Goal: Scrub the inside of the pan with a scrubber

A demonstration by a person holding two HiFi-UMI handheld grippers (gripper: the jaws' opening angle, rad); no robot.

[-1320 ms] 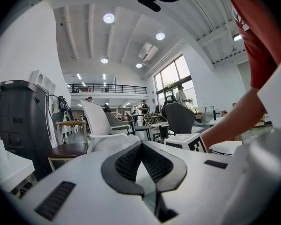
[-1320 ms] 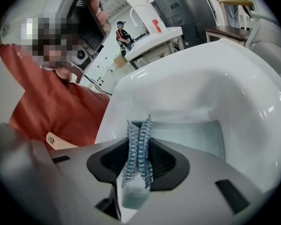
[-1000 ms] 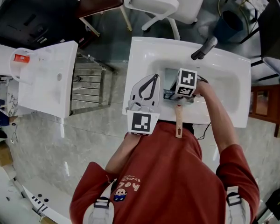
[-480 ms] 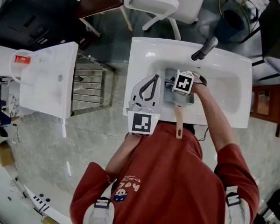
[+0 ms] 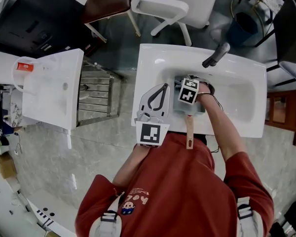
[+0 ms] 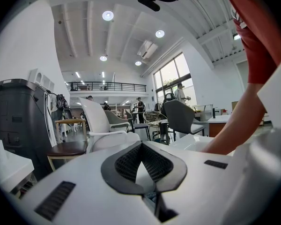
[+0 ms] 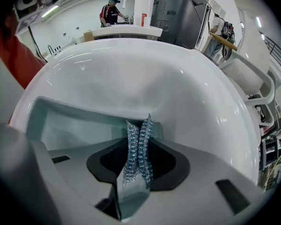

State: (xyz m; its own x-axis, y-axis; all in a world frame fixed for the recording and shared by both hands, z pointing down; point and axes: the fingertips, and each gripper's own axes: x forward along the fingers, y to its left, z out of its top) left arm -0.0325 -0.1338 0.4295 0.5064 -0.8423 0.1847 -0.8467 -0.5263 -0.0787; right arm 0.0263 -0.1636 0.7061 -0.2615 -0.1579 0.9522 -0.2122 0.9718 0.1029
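Blue-silver mesh scrubber (image 7: 139, 142) is pinched tight between the jaws of the right gripper (image 7: 138, 161), with its crinkled top poking out past the jaw tips. That gripper points down into the pan (image 7: 68, 125), a pale grey-green square pan lying in the white sink (image 5: 149, 65). The scrubber tip is at the pan's inner wall; can't tell if it actually touches. In the head view the right gripper's marker cube (image 5: 188, 92) covers the far part of the pan, and the pan's wooden handle (image 5: 189, 131) sticks out over the sink's near rim toward the person in the red shirt (image 5: 182, 186). The left gripper (image 6: 140, 146) has its jaws closed tip to tip with nothing between them. It sits over the sink's left rim, just left of the pan, aimed at the far side of the room. A dark faucet (image 5: 216, 54) is at the sink's far edge. A white chair (image 5: 172, 4) stands beyond the sink, and a white table (image 5: 52, 83) is to the left.
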